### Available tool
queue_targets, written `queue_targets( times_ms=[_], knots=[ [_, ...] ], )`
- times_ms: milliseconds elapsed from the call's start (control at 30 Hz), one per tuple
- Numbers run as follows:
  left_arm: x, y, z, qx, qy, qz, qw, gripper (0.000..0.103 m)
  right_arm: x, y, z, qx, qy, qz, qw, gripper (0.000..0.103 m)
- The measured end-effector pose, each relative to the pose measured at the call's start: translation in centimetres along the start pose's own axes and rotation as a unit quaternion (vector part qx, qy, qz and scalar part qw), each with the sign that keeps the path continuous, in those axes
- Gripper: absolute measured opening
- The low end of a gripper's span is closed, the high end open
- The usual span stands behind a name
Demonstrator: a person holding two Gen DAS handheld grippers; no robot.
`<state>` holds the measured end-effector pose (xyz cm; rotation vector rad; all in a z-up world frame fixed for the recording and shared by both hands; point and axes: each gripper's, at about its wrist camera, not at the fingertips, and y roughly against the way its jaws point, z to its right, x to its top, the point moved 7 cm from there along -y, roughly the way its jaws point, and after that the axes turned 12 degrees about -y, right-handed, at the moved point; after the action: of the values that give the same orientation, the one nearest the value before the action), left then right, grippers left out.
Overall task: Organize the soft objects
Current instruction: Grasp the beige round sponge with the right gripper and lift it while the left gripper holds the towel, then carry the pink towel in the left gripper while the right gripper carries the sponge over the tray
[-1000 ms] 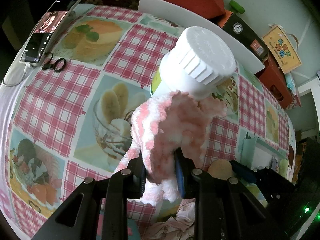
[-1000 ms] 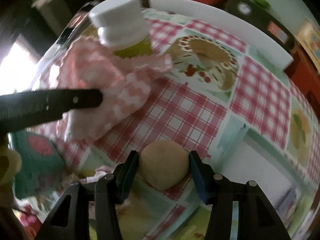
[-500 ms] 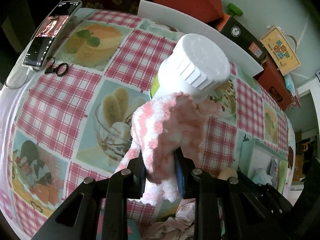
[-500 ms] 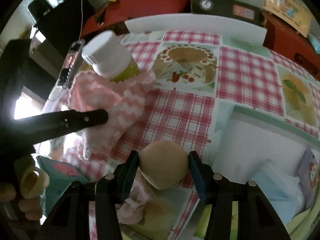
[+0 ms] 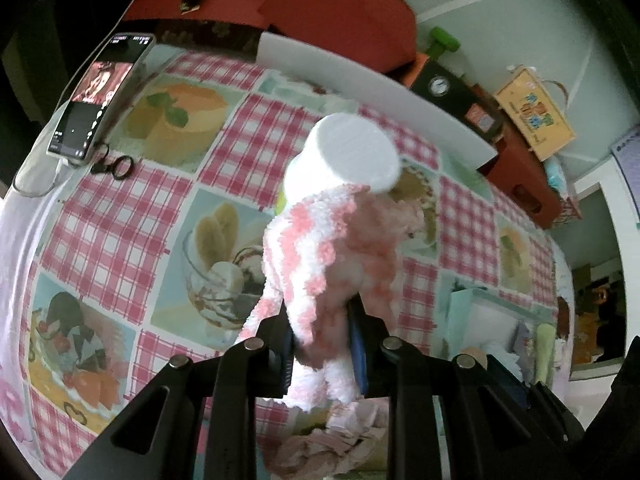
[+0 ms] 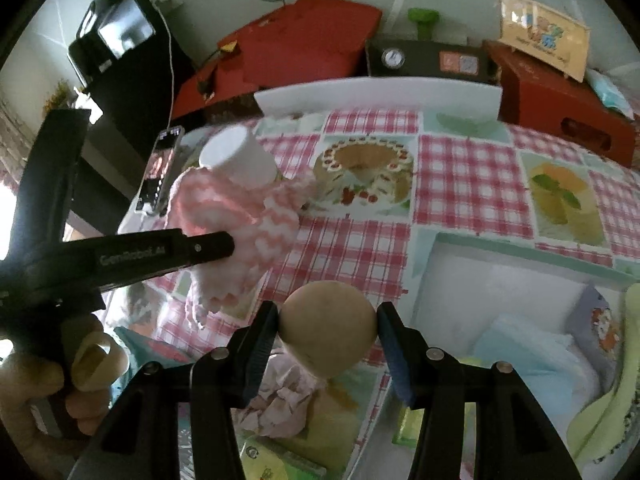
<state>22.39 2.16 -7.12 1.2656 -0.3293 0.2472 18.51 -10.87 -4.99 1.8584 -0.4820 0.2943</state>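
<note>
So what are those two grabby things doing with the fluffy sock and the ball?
A person holds a gripper in each hand over the checkered table. The left gripper pinches a fluffy pink-and-white sock that drapes against a white-capped bottle. The right gripper grips a tan ball between its fingers, above the table. An open box with soft things in it sits nearby.

Table (image 6: 452, 168) under a pink-checked cloth printed with desserts. On it: phone (image 5: 100, 94) at the far left edge, scissors (image 5: 114, 164) just beside it, white board (image 6: 376, 94) along the far edge, open box (image 6: 516, 276) of folded cloths near right, crumpled pink fabric (image 6: 280, 400) near front.
</note>
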Motion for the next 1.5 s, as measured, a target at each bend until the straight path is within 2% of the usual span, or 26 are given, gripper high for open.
queue_targets(
  times_ms=[133,467,800,967,1100,1333,1500],
  knots=[
    [0.4,1.3,1.0,-0.019,-0.006,0.018,0.9996,0.024,0.1,2.0,0.3,0.001,-0.006,0.024,1.0,0.054],
    [1.4,4.5,3.3,-0.026,-0.031,0.065,0.997,0.024,0.7,6.4,1.8,-0.003,-0.025,0.073,0.997,0.054],
    [1.4,6.1,6.5,-0.027,-0.072,0.084,0.9935,0.024,1.0,11.2,6.6,-0.026,-0.076,0.122,0.989,0.054],
    [1.0,6.0,9.2,-0.033,-0.103,0.081,0.9908,0.024,0.8,13.3,10.0,-0.042,-0.112,0.141,0.983,0.054],
    [0.4,5.5,11.6,-0.025,-0.133,0.075,0.9879,0.024,0.6,14.9,13.1,-0.055,-0.143,0.158,0.975,0.054],
    [-1.5,3.9,17.7,-0.028,-0.212,0.054,0.9755,0.024,-0.1,17.0,18.4,-0.084,-0.2,0.175,0.961,0.054],
    [-3.3,2.2,21.3,-0.025,-0.26,0.031,0.9647,0.024,-0.5,17.5,20.7,-0.104,-0.217,0.175,0.955,0.055]
  ],
)
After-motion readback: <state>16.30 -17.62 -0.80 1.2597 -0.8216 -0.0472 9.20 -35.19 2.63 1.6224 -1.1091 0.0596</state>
